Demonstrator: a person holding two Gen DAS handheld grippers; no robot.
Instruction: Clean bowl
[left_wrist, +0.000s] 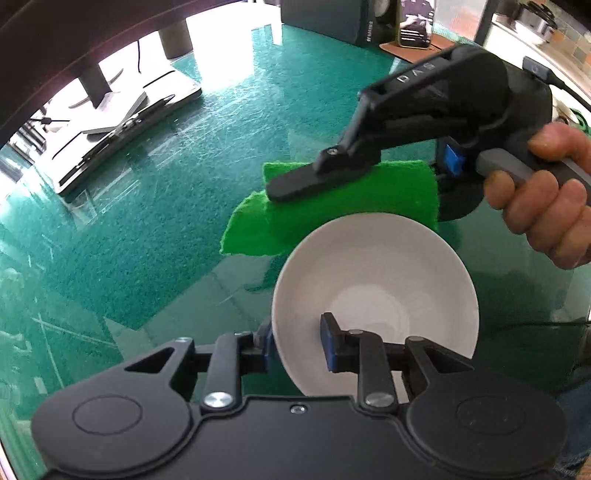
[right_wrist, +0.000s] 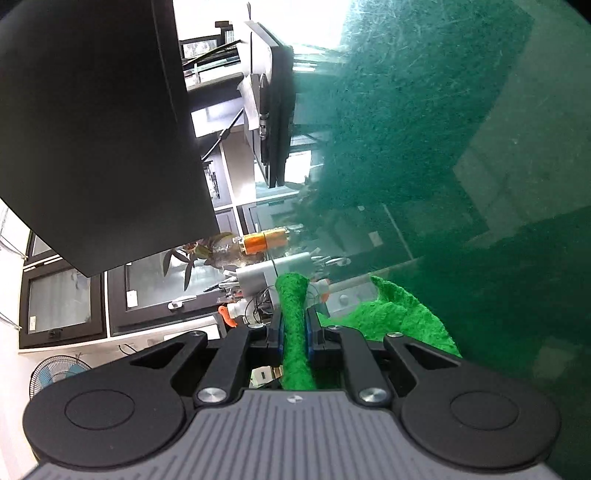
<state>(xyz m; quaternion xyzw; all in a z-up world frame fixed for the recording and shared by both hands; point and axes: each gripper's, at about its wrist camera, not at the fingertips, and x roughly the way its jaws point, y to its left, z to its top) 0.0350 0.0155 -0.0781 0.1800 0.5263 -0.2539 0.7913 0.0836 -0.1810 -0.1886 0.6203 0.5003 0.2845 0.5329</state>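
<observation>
- Left wrist view: the left gripper (left_wrist: 297, 345) straddles the rim of the white bowl (left_wrist: 375, 306), 1 blue pad inside the wall and 1 outside. The jaws are narrow, but whether both pads press the wall I cannot tell; the outer one is half hidden.
- The bowl stands on the green glass table (left_wrist: 147, 229), tipped toward the camera, and its inside looks clean and dry. No soil shows, though glare may hide some.
- Just behind the bowl, the right gripper (left_wrist: 291, 186), held in a person's hand (left_wrist: 546, 206), carries a folded green scouring pad (left_wrist: 332, 218). The pad's lower edge lies at or just behind the far rim, not inside the bowl.
- As I judge it, bowl and pad are both in hand, but the wiping itself is all left to do.
- Raised letters on the right gripper's body read roughly "DAS", seen reversed.
- Right wrist view: the jaws are clamped tight on the scouring pad (right_wrist: 295, 332), which sticks out past the fingertips. The bowl is out of frame here. No writing is legible.
</observation>
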